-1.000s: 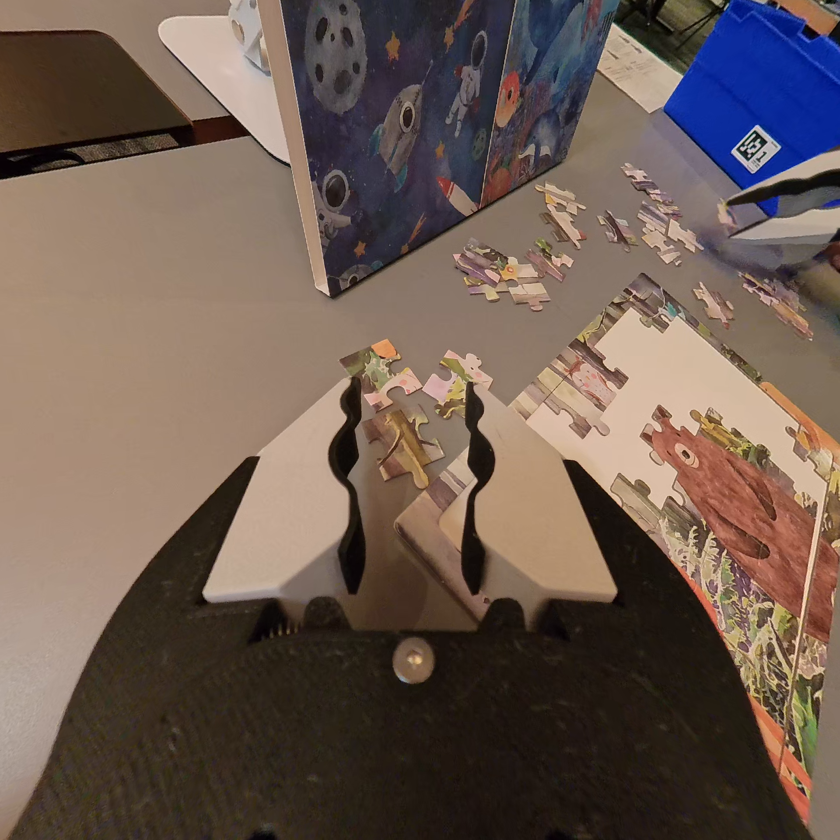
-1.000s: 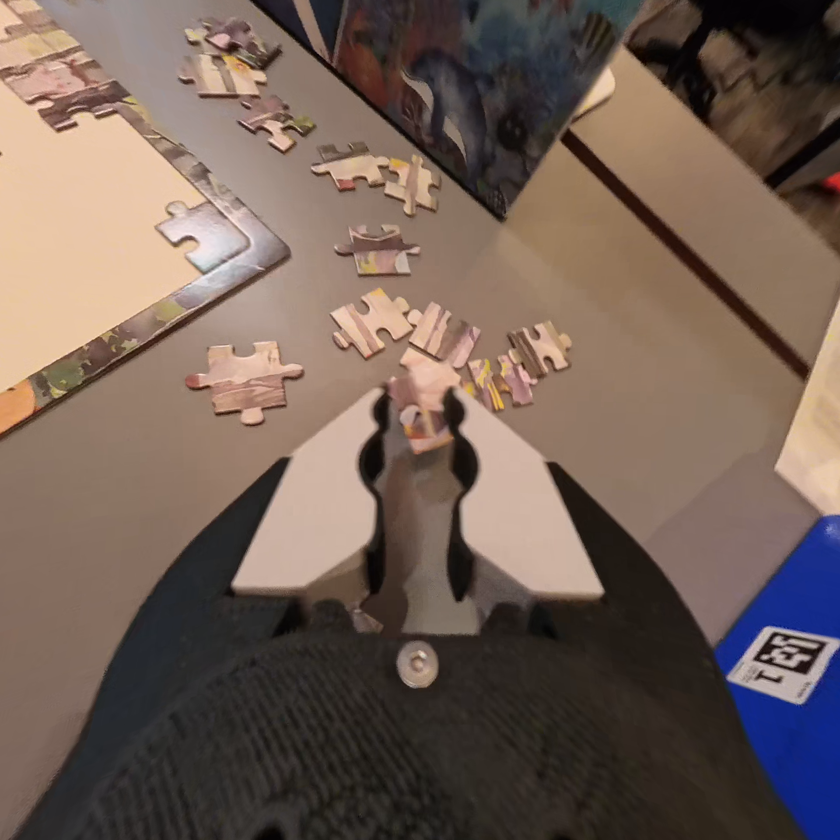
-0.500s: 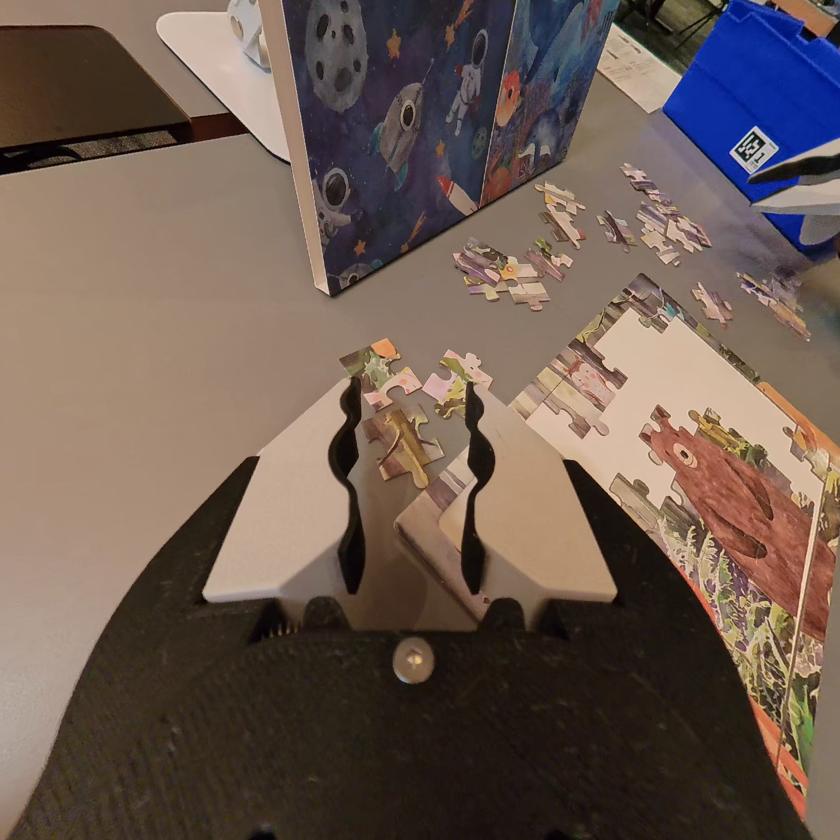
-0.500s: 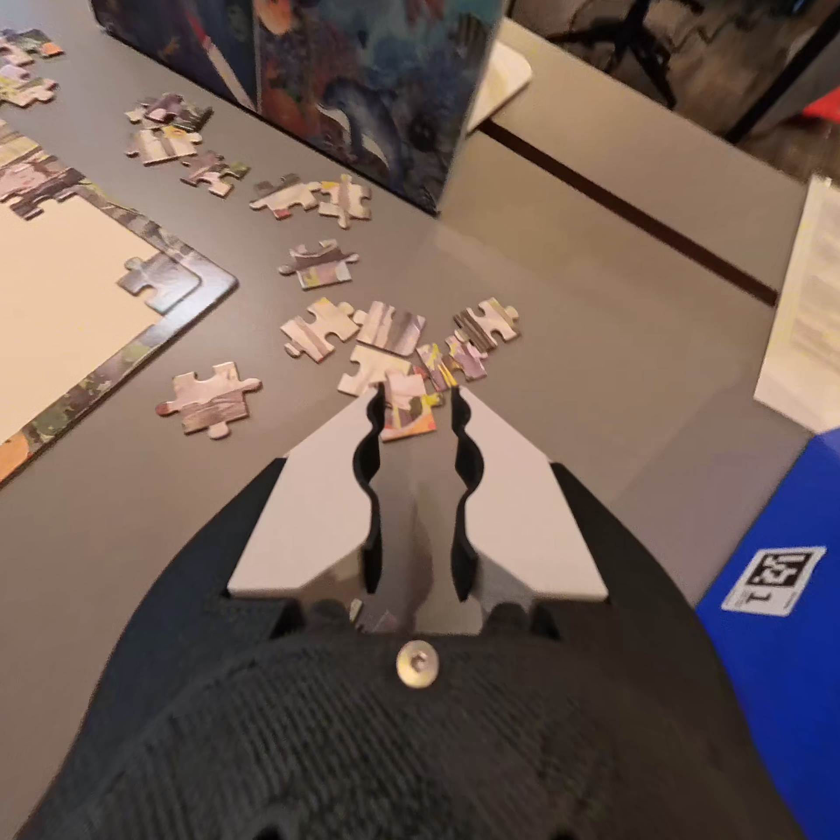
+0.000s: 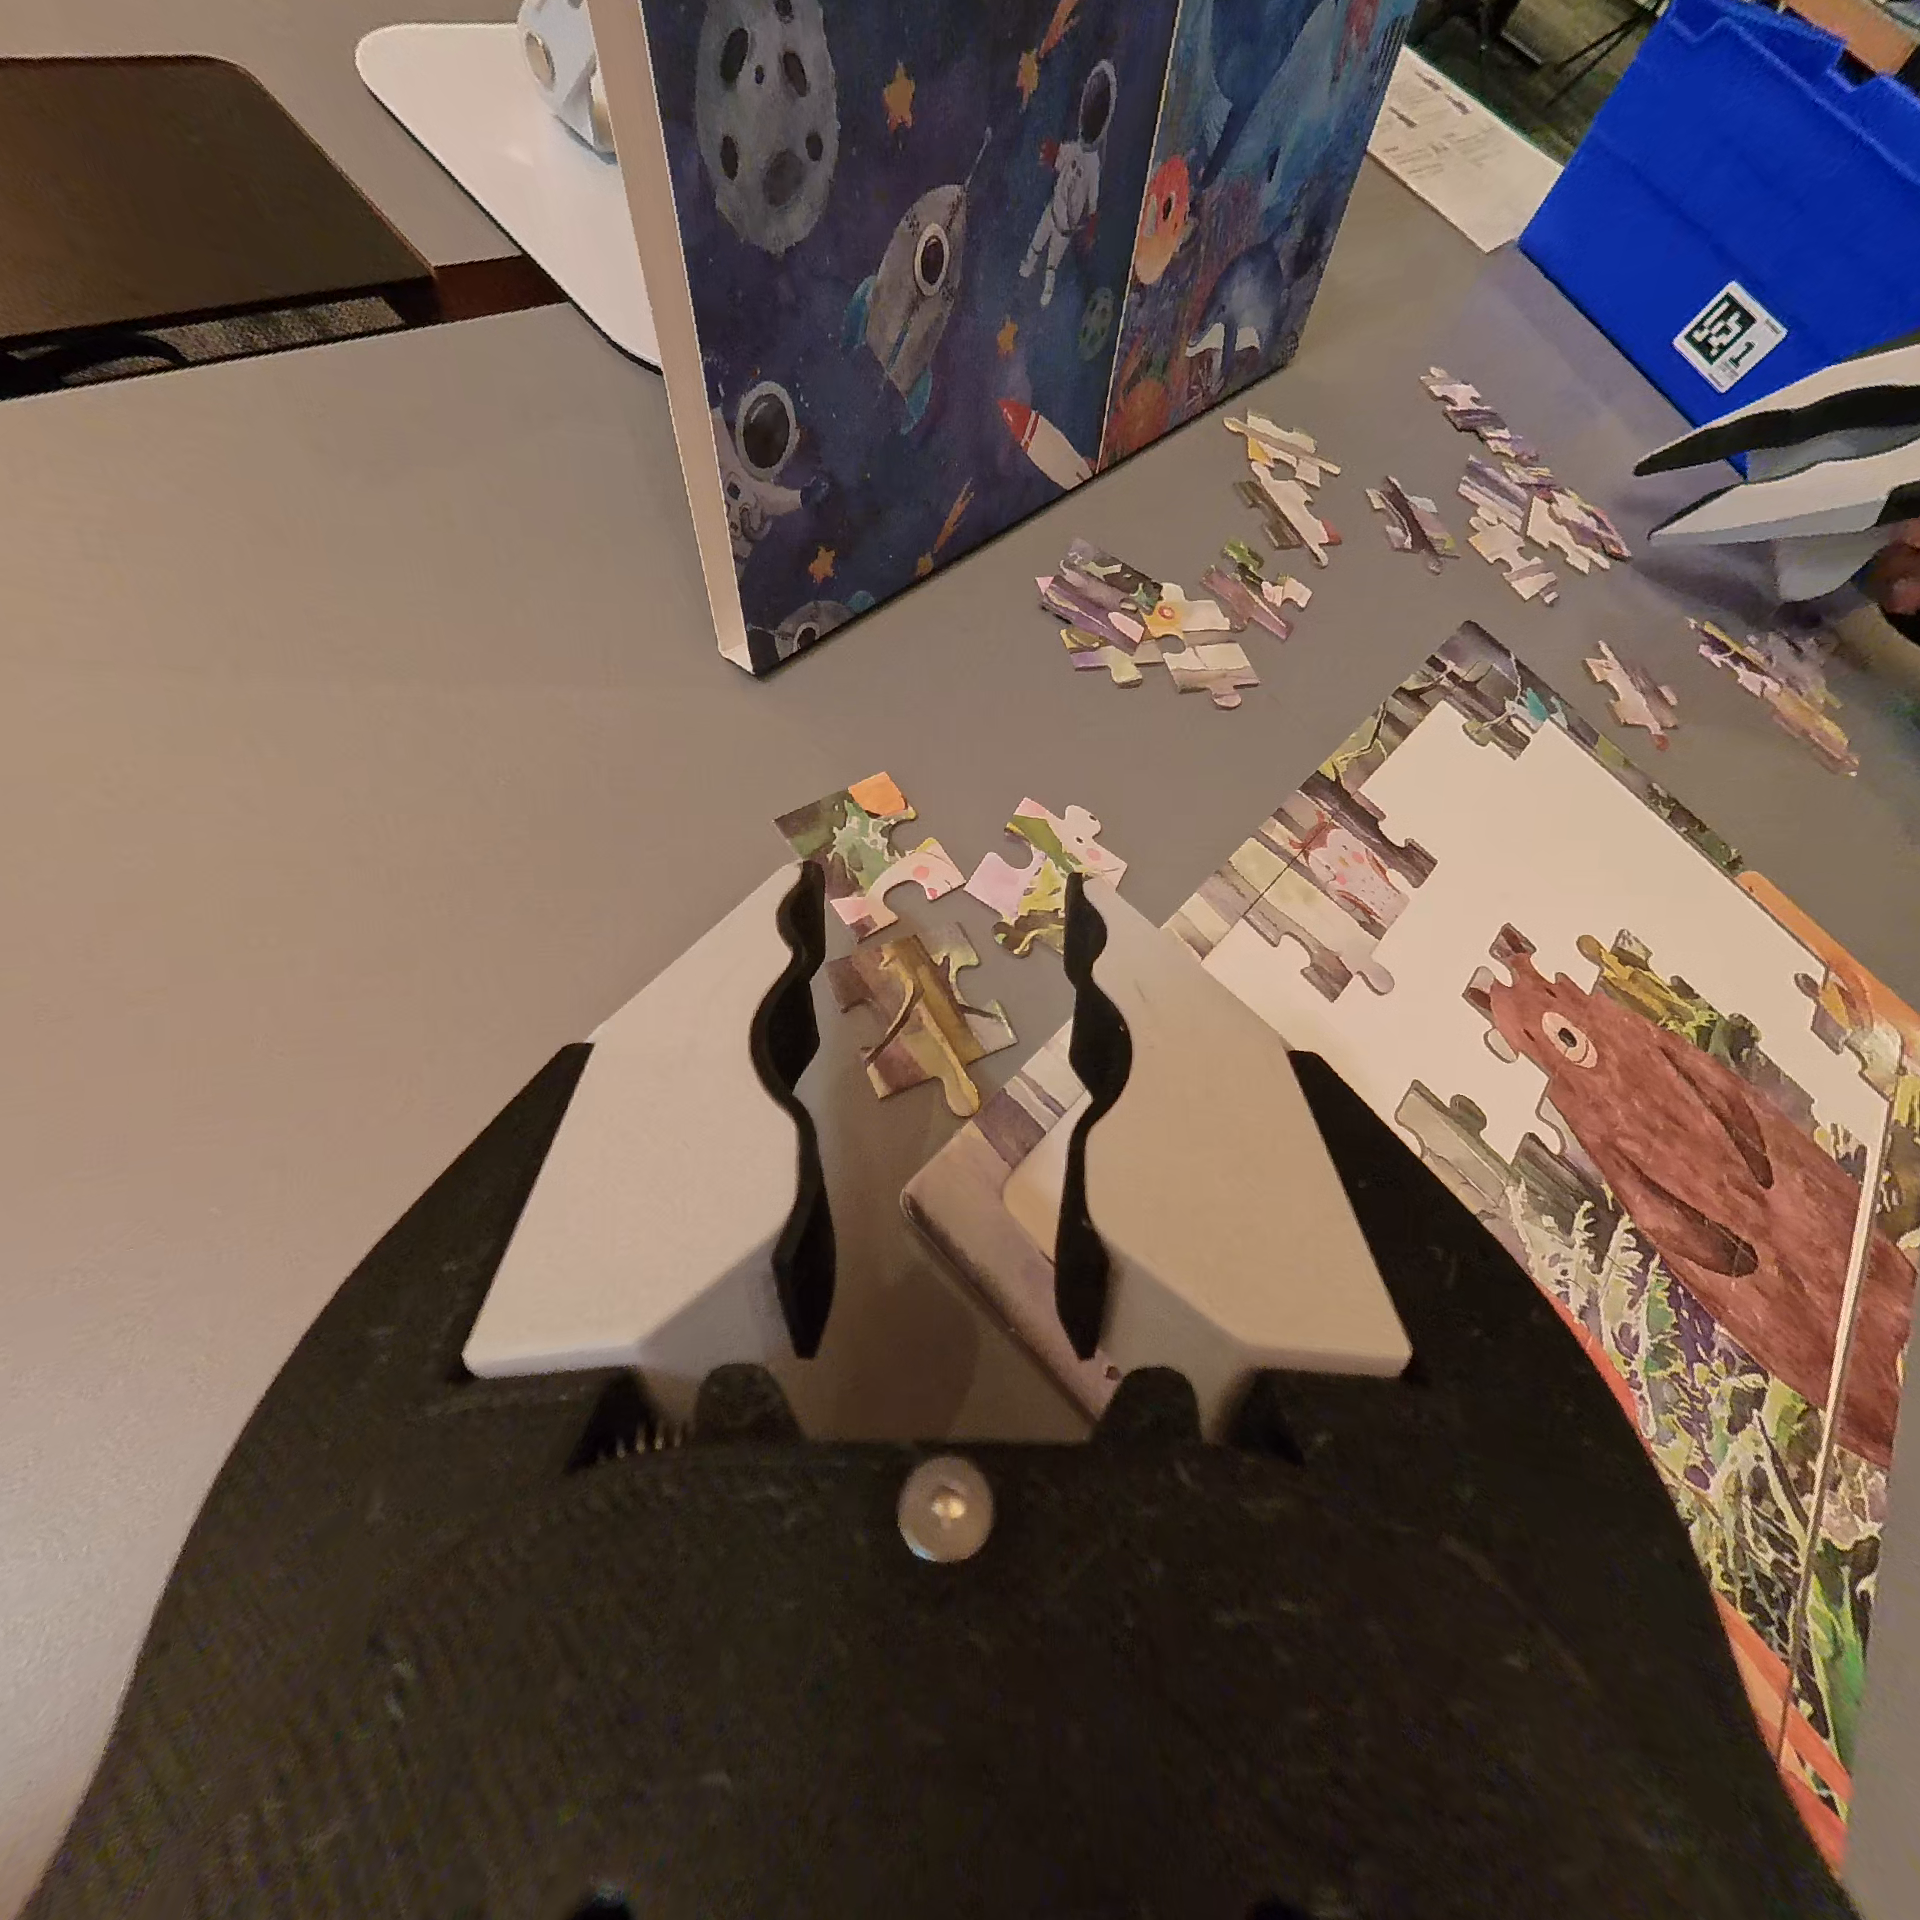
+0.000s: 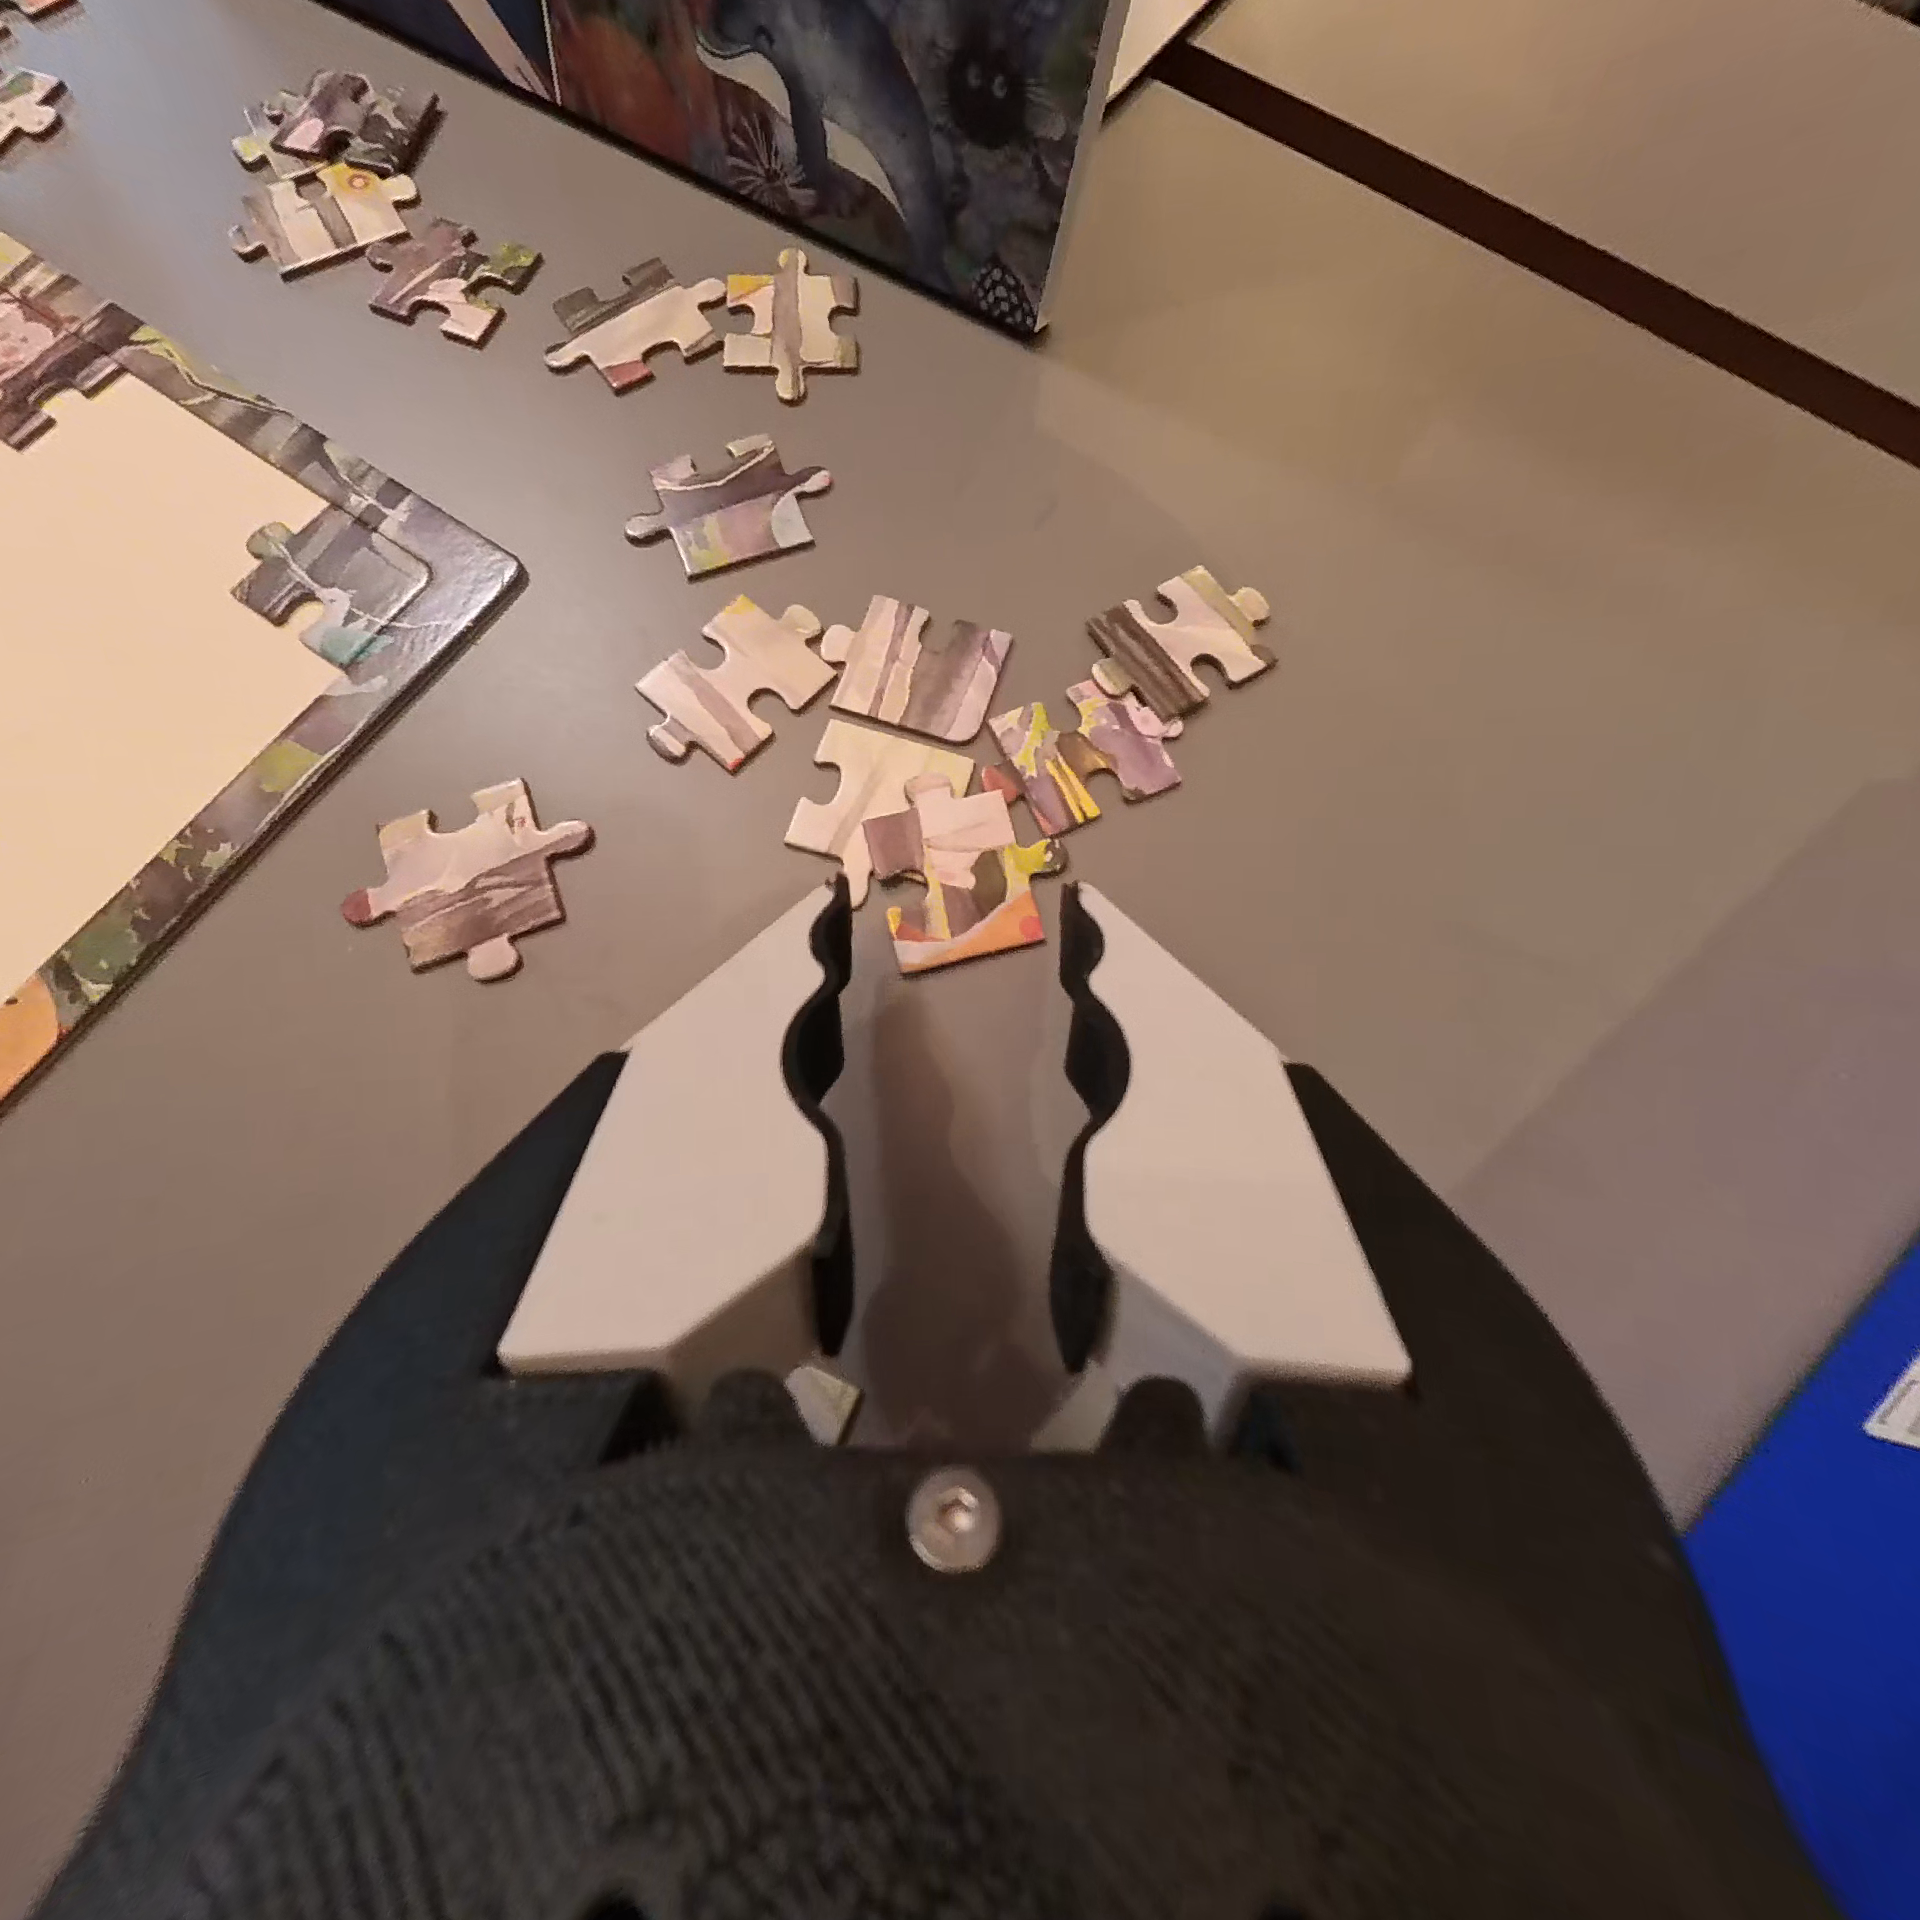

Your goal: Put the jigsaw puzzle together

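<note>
Left wrist view only: my left gripper (image 5: 943, 904) open over the grey counter (image 5: 312, 831), empty, a loose brown-streaked piece (image 5: 925, 1013) lying between its fingers; the puzzle board (image 5: 1558, 862) with its brown bear (image 5: 1704, 1132) partly filled beside it. Its near corner is hidden under my gripper's right finger.

Right wrist view only: my right gripper (image 6: 951, 894) open, empty, just short of an orange-edged piece (image 6: 961, 899) topping a small heap. Board's far corner (image 6: 457, 582) at left, frame cut off. Bare counter to the right, up to a blue bin (image 6: 1829, 1538).
</note>
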Action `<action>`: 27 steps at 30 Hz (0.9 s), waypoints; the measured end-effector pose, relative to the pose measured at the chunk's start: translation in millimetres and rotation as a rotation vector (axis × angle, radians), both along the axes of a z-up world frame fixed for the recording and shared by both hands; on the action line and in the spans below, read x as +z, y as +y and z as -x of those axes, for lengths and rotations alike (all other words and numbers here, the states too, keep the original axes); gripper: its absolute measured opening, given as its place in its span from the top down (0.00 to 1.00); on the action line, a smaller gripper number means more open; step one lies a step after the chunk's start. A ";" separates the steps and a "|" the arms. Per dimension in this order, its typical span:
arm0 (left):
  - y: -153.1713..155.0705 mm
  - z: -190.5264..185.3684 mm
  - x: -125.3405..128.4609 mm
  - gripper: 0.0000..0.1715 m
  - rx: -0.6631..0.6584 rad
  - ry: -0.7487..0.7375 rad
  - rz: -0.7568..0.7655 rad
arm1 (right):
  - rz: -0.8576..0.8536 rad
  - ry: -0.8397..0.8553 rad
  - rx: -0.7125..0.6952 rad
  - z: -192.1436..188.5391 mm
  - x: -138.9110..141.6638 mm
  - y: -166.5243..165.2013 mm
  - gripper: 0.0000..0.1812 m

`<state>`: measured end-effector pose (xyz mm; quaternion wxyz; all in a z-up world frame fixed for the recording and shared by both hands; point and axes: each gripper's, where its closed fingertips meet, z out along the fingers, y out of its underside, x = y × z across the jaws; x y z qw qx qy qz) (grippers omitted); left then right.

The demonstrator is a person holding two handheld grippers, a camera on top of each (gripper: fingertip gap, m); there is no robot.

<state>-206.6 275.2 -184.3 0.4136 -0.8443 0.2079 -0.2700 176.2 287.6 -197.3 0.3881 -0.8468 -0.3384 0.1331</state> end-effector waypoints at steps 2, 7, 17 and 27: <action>0.0 -0.1 -0.1 0.74 0.000 0.001 0.000 | 0.016 0.004 -0.006 1.4 -5.1 1.0 0.79; 0.0 0.0 0.0 0.74 0.001 0.002 -0.001 | 0.052 0.004 -0.018 1.1 -14.6 1.9 0.83; 0.0 0.0 0.3 0.74 0.001 0.002 -0.002 | 0.030 -0.102 -0.166 -29.5 -13.1 10.4 0.84; 0.0 0.0 0.2 0.74 0.001 0.000 -0.001 | 0.000 -0.075 -0.199 -34.2 -4.0 13.8 0.80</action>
